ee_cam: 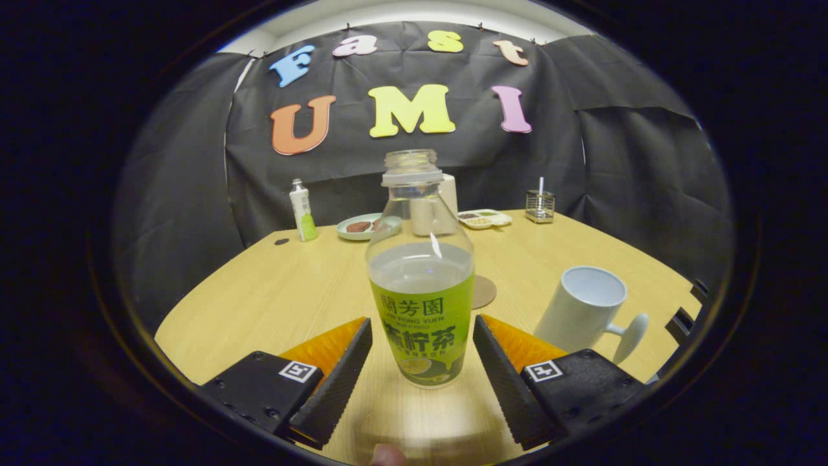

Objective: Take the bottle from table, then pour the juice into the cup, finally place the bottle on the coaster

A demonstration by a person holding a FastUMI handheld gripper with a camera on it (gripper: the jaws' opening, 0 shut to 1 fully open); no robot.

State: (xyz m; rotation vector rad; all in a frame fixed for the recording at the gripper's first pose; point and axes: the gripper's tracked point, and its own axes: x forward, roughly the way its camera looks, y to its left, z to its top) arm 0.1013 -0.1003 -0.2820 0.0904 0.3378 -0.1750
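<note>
Bottle (421,285) stands upright on the wooden table (272,298), right between your gripper's (422,362) two fingers, and its cap is off. You hold the jaws wide open: each finger sits beside the green label with a clear strip of table showing on both sides, so neither one touches the plastic. The liquid fills the bottle to about the top edge of the label, and the neck above is clear.

To your right, just beyond the right finger, the white cup (585,310) stands near the table's right edge, mouth open upward and handle pointing outward toward that edge. Cup and bottle are apart, with bare wood between them. The round brown coaster (484,292) lies flat just behind the bottle on its right side, partly hidden by it, and sits between bottle and cup, a little further back.

The left half of the table ahead of your left finger is open wood up to its curved edge. Along the far edge, well apart from the bottle, you have a small white-and-green bottle (303,210), a plate (358,227) with dark food on it, a white container (440,206) seen partly through the bottle's neck, a divided tray (485,218), and a wire holder (540,206) with a white stick in it. A small dark spot (281,241) lies near the back left corner.
</note>
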